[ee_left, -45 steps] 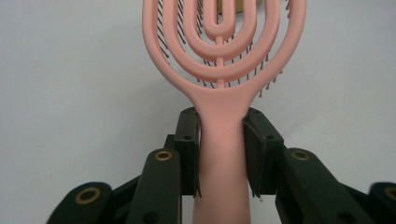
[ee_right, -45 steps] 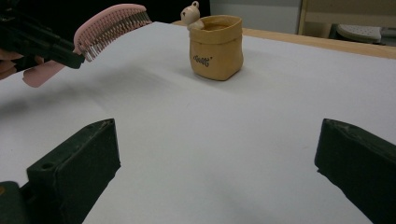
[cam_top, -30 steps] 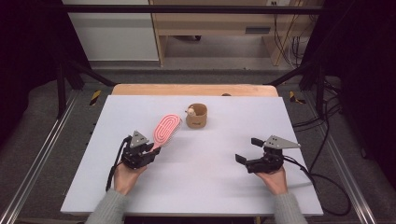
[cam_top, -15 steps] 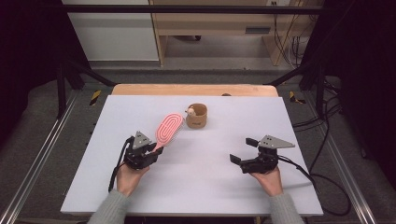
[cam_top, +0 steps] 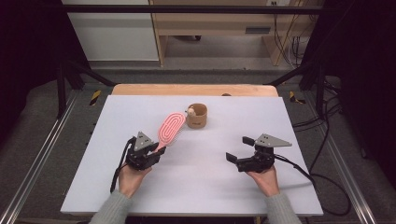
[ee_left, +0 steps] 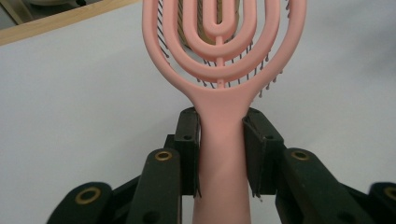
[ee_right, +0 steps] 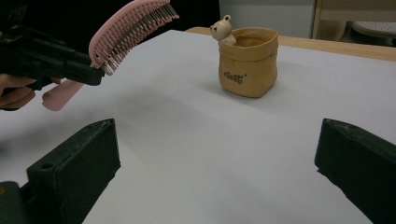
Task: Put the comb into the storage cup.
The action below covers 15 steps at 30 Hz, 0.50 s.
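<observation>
The left gripper (cam_top: 150, 150) clamps the handle of a pink plastic vented hairbrush (cam_top: 170, 129), lifted off the white table (cam_top: 201, 182), bristles down. Its head is near a small tan pot with a bear figure (cam_top: 197, 115). The right gripper (cam_top: 239, 155) hovers with jaws wide apart, holding nothing.

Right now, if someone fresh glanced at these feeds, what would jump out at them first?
The pink hairbrush, clamped by its handle in the left gripper and held off the white table, bristles down. Just beyond its head stands a small tan pot with a bear figure on its rim, near the table's far middle. The right gripper is open at the near right, holding nothing.
</observation>
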Each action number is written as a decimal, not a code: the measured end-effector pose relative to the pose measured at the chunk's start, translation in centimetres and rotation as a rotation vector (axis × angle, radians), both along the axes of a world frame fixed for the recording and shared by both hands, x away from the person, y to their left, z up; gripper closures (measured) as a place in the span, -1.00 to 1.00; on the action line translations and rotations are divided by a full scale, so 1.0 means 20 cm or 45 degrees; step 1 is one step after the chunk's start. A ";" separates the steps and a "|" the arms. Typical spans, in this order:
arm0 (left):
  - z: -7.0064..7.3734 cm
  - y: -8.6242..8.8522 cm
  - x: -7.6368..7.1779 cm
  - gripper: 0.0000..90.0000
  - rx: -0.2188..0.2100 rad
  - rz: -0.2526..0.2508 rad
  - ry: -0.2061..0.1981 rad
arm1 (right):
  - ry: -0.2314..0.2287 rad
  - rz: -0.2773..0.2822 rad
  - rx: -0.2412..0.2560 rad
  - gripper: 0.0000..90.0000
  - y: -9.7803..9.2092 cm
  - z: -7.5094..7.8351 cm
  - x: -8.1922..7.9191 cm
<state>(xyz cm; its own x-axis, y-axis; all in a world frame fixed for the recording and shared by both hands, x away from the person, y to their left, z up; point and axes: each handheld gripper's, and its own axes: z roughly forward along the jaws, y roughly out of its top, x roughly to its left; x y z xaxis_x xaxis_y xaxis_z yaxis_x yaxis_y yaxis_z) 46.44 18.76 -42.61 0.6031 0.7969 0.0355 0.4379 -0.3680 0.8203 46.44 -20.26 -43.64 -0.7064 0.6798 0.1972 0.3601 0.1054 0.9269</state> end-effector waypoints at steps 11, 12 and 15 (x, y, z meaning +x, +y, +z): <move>0.01 -0.03 -0.02 0.54 -0.017 -0.009 -0.016 | 0.008 0.004 0.006 -0.99 0.06 0.02 0.00; 0.01 -0.03 -0.02 0.54 -0.017 -0.009 -0.016 | 0.009 0.003 0.006 -0.99 0.07 0.03 0.00; 0.01 -0.04 -0.02 0.54 -0.018 -0.010 -0.019 | 0.008 0.006 0.005 -0.99 0.09 0.03 0.01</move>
<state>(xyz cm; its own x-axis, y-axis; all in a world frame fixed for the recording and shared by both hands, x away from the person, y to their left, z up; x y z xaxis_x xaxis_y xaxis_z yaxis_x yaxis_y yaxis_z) 46.06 17.92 -42.45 0.6086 0.7927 0.0333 0.4228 -0.3596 0.8318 46.56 -18.53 -42.99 -0.7083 0.6757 0.2043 0.3654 0.1032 0.9251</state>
